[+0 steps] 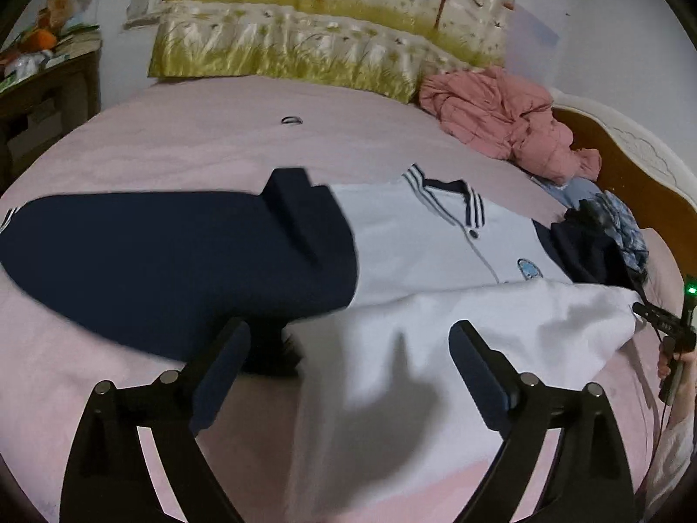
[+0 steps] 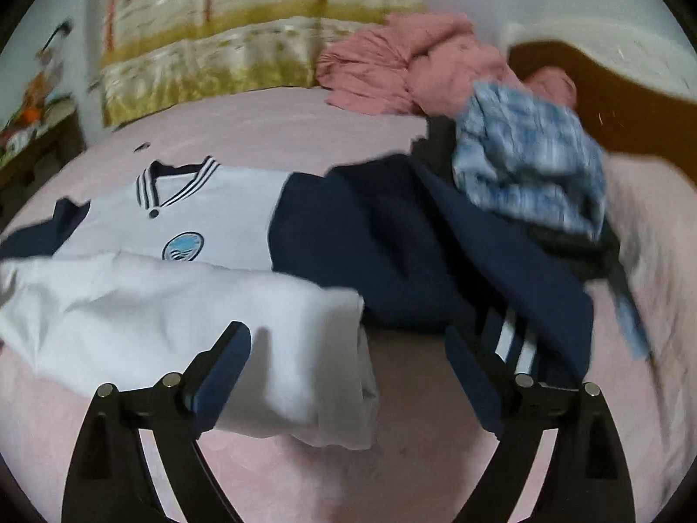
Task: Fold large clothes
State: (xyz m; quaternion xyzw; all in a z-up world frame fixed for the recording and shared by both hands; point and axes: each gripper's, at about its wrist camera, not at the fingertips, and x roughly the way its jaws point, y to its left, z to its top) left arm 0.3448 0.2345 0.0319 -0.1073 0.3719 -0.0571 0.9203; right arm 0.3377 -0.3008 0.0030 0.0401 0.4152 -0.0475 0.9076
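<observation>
A white jacket (image 1: 414,235) with a navy striped collar and a round blue badge lies flat on the pink bed sheet (image 1: 196,139). Its navy sleeve (image 1: 152,261) stretches out to the left. The white lower part (image 1: 457,340) is folded up over the body. My left gripper (image 1: 348,329) stands open above this fold, with nothing pressed between its pads. In the right wrist view the same jacket (image 2: 209,213) shows its other navy sleeve (image 2: 392,253) and striped cuff (image 2: 514,344). My right gripper (image 2: 346,335) is open over the fold's right corner (image 2: 340,348).
A pink padded garment (image 1: 501,117) and a blue checked garment (image 2: 522,161) are piled near the brown headboard (image 1: 631,183). A folded patterned quilt (image 1: 305,43) lies at the far side. A cluttered bedside table (image 1: 43,78) stands at the left. A hand (image 1: 679,361) shows at the right edge.
</observation>
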